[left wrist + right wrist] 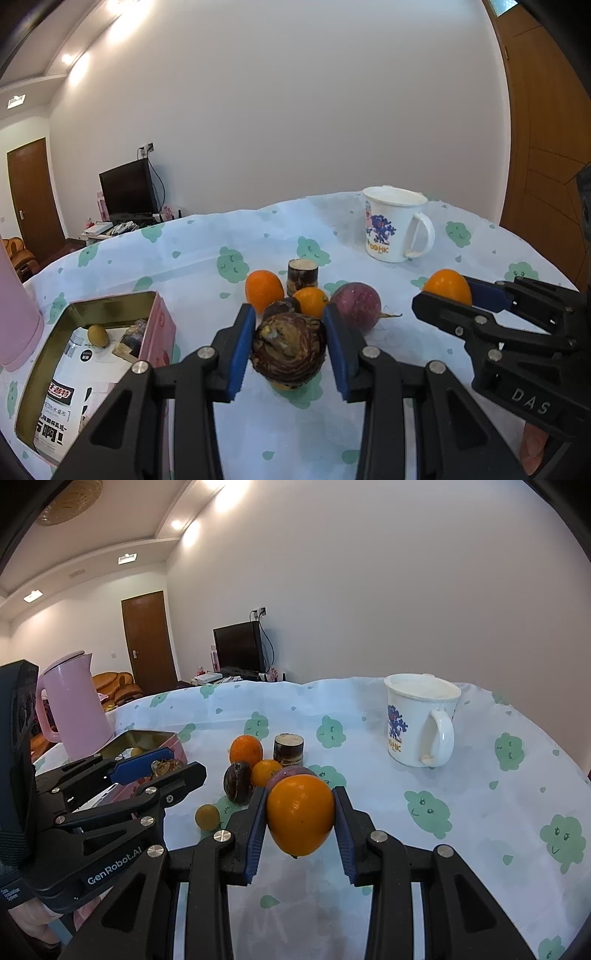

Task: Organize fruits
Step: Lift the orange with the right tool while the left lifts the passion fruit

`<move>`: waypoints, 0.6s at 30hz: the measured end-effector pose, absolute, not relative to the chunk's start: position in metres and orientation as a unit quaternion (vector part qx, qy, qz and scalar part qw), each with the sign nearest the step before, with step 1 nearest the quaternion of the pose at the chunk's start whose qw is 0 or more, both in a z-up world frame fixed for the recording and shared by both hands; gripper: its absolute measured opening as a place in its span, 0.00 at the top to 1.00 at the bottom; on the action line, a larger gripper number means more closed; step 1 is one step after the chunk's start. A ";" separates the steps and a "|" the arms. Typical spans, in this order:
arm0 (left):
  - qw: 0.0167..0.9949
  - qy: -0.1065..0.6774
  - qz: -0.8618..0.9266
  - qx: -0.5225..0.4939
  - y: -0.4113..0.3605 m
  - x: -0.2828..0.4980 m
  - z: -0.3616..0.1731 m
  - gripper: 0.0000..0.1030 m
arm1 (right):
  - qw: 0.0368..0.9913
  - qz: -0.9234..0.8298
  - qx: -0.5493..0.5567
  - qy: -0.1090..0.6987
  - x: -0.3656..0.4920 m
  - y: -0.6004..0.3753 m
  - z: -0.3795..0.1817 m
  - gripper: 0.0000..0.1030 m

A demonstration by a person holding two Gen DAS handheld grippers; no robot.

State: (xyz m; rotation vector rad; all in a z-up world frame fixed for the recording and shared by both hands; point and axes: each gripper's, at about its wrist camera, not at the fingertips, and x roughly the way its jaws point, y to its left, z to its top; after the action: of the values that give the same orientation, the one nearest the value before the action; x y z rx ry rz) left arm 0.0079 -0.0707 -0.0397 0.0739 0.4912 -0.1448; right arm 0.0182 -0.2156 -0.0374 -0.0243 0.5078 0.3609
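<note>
Partway: left tool (290, 347) clamps a dark mottled fruit (288, 350), right tool (300, 816) clamps an orange (300, 812); tin (55, 369) holds two pieces, several remain on table (461, 812).

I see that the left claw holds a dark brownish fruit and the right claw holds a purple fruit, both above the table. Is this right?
Not fully. The right claw holds an orange fruit, not a purple one; the right wrist view shows it clamped between the blue pads. The purple fruit lies on the tablecloth. The left claw does hold the dark brownish fruit.
</note>
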 end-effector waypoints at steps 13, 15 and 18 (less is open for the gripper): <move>0.971 0.223 -0.069 0.048 -0.073 -0.002 -0.036 0.62 | 0.956 0.176 -0.018 0.232 0.012 -0.214 -0.034 0.64; 0.972 0.221 -0.069 0.050 -0.074 -0.004 -0.036 0.62 | 0.957 0.176 -0.019 0.229 0.011 -0.214 -0.034 0.64; 0.972 0.218 -0.069 0.051 -0.074 -0.005 -0.035 0.62 | 0.958 0.176 -0.020 0.225 0.009 -0.214 -0.033 0.64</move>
State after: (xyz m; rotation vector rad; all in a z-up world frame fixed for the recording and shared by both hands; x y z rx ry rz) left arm -0.0049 -0.0740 -0.0351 0.1039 0.4398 -0.1401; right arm 0.0095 -0.2139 -0.0333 -0.0415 0.4571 0.3577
